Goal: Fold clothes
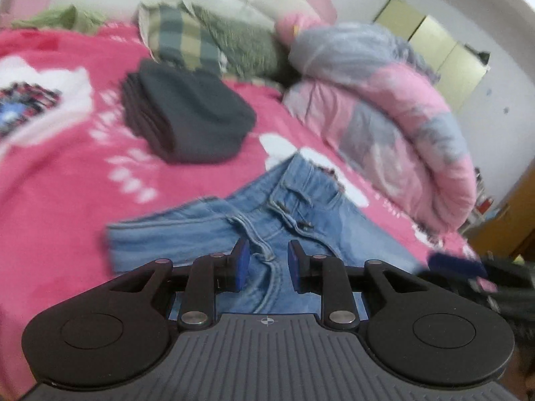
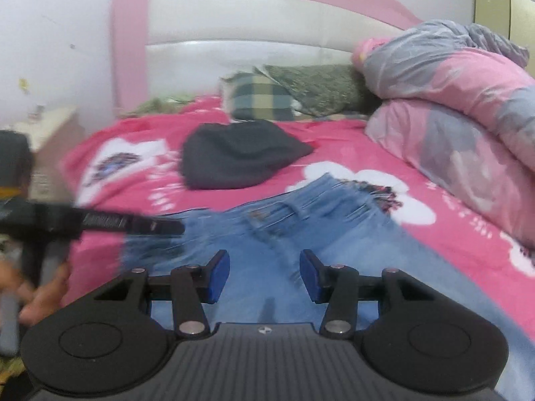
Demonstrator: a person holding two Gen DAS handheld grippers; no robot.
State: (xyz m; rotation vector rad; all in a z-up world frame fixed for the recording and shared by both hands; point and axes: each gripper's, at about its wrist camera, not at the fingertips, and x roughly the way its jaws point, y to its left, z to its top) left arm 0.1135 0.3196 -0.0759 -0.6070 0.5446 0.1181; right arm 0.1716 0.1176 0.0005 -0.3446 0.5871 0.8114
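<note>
A pair of light blue jeans (image 1: 254,220) lies spread on the pink bedspread (image 1: 67,173), waistband toward the headboard. My left gripper (image 1: 268,260) hovers open just above the crotch seam, nothing between its blue pads. In the right wrist view the same jeans (image 2: 301,227) fill the foreground, and my right gripper (image 2: 264,275) is open over them, holding nothing. The left gripper (image 2: 100,224) shows blurred at the jeans' left edge, with a hand (image 2: 36,297) below it. A folded dark grey garment (image 1: 180,113) rests farther up the bed, also seen as the dark garment (image 2: 240,153).
A rolled pink and grey quilt (image 1: 384,100) takes up the right side of the bed. Checked and green pillows (image 1: 207,40) lie by the white and pink headboard (image 2: 240,40). A bedside cabinet (image 2: 53,133) stands at the left; yellow cupboards (image 1: 444,56) at the right.
</note>
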